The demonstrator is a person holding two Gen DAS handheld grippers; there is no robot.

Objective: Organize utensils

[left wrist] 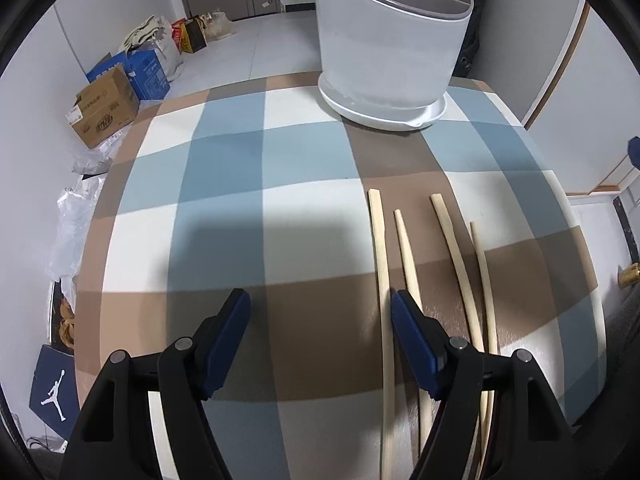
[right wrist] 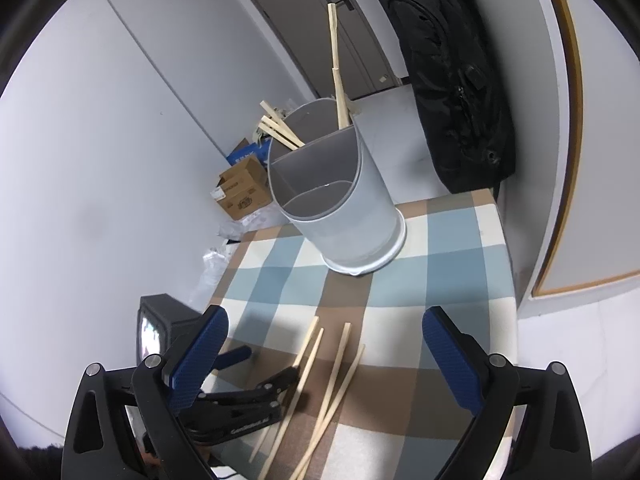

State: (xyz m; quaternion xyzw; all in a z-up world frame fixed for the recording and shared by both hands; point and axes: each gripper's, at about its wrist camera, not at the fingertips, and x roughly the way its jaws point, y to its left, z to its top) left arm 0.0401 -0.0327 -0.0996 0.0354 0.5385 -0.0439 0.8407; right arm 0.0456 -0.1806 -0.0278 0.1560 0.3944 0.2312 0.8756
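Your left gripper (left wrist: 320, 320) hangs low over the checked surface (left wrist: 224, 160), its blue-padded fingers (left wrist: 236, 320) apart with nothing between them; the right-hand finger sits over the nearest of the four loose chopsticks (left wrist: 378, 248), which lie side by side on the brown stripe, running toward the holder. Whether that finger touches a chopstick, you cannot tell from here.

Your right gripper (right wrist: 324, 340) is higher up, its fingers (right wrist: 200, 352) spread wide and holding nothing (the four chopsticks show below and between them, the left gripper reaching in beside the leftmost one).

The grey utensil holder (right wrist: 340, 208) stands on its white saucer at the far end of the surface, well apart from the loose chopsticks. In its rear compartment more chopsticks (right wrist: 338, 76) lean, one upright and several tilted over the left rim; the front compartment shows none.

Readable marks are few: a Jordan jumpman logo on the navy box (left wrist: 52, 396) on the floor, and printing on the cardboard carton (left wrist: 104, 108) too small to read.
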